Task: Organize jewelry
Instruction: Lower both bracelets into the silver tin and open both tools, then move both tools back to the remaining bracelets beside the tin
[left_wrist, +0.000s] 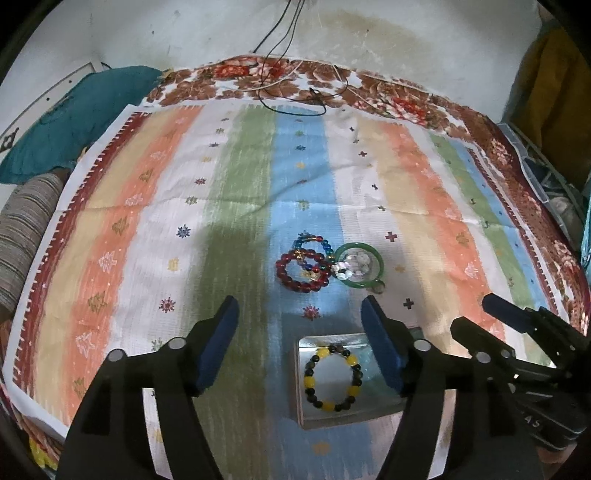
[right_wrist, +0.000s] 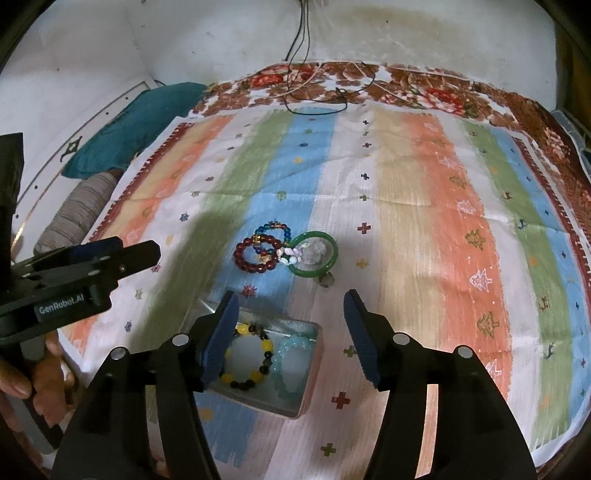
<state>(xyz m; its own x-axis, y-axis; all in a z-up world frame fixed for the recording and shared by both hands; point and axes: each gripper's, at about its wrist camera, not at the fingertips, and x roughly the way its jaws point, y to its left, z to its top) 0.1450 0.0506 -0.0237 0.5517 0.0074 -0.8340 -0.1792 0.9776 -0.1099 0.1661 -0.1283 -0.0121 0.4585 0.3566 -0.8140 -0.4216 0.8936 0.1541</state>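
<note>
Both grippers, left (left_wrist: 299, 325) and right (right_wrist: 290, 317), jaws wide, empty, above tin (right_wrist: 314, 332) holding yellow-black bracelet (right_wrist: 248, 356). Remaining bracelets (left_wrist: 303, 267) clustered mid-bed. Next, likely: reach, pinch one.

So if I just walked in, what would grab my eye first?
Probably the tangle of bead bracelets and a green bangle lying mid-cloth on the striped cloth. Nearer, a small tin holds a yellow-and-black bracelet, with the left gripper and right gripper open above.
</note>
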